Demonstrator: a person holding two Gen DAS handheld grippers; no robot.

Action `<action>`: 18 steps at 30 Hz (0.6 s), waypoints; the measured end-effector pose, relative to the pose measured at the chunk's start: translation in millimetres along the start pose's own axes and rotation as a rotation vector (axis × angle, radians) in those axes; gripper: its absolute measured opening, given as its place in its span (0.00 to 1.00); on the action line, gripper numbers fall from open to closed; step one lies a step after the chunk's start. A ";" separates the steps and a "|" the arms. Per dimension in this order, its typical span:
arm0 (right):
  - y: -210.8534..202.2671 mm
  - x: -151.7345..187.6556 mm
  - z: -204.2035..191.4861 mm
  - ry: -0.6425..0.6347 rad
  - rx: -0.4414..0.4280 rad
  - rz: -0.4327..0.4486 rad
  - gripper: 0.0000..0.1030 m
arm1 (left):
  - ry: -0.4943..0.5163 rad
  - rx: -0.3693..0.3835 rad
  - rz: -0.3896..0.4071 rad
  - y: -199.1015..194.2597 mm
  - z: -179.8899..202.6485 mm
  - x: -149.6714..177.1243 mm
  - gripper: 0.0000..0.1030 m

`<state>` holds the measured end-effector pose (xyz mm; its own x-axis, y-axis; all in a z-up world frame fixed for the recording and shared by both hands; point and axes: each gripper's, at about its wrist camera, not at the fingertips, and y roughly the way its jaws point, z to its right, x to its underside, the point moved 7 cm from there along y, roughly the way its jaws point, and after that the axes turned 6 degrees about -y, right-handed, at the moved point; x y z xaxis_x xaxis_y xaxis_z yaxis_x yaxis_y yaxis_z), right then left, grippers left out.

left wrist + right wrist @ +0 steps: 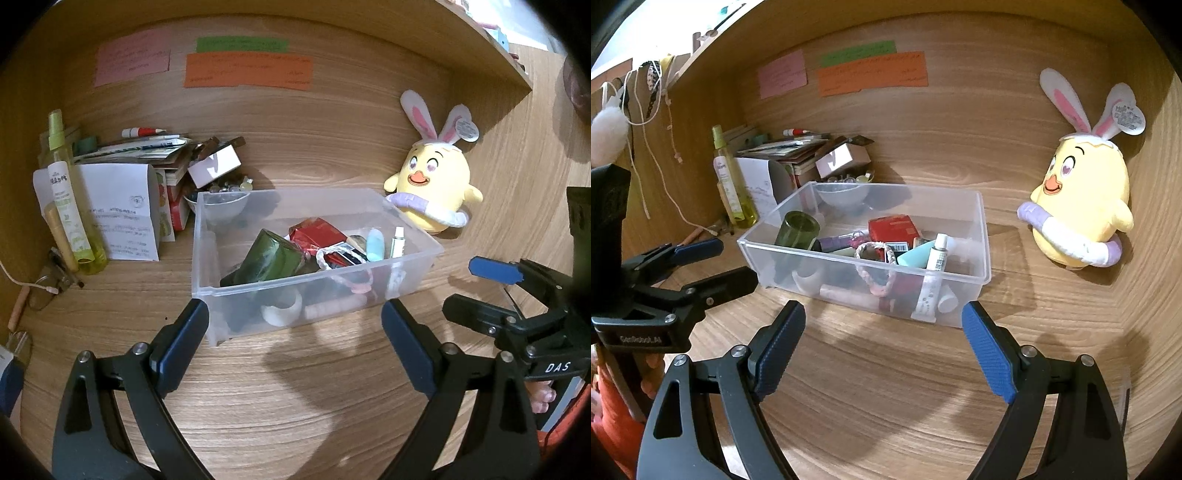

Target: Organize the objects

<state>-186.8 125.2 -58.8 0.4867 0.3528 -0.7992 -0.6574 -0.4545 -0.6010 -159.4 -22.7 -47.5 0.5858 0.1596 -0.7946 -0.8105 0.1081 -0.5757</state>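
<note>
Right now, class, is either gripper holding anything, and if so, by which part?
Nothing is held. The left gripper and right gripper are both open and empty, just short of the clear plastic bin.

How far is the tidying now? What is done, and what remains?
Done: the clear bin already holds small items, such as a green cup, a red box and a white tube. In hand: nothing; the left tool and right tool are both open and empty. Left: the plush chick and the clutter beside the bin sit outside.
</note>
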 end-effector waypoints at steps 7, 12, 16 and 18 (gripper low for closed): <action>-0.4 1.6 -2.0 0.003 -0.008 -0.003 0.82 | 0.004 0.003 0.002 -0.7 2.0 -0.3 0.93; -0.8 2.3 -2.0 0.006 -0.012 -0.004 0.82 | 0.007 0.007 0.002 -0.9 4.2 -0.1 0.93; -0.8 2.6 -1.7 0.008 -0.014 -0.004 0.82 | 0.009 0.013 0.004 -1.2 5.8 -0.1 0.94; -0.8 3.1 -1.2 0.011 -0.015 -0.005 0.83 | 0.012 0.014 0.007 -1.4 6.8 -0.5 0.95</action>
<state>-184.1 125.7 -60.8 0.4964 0.3461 -0.7961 -0.6465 -0.4646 -0.6051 -158.6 -16.3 -45.0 0.5804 0.1488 -0.8006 -0.8142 0.1207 -0.5678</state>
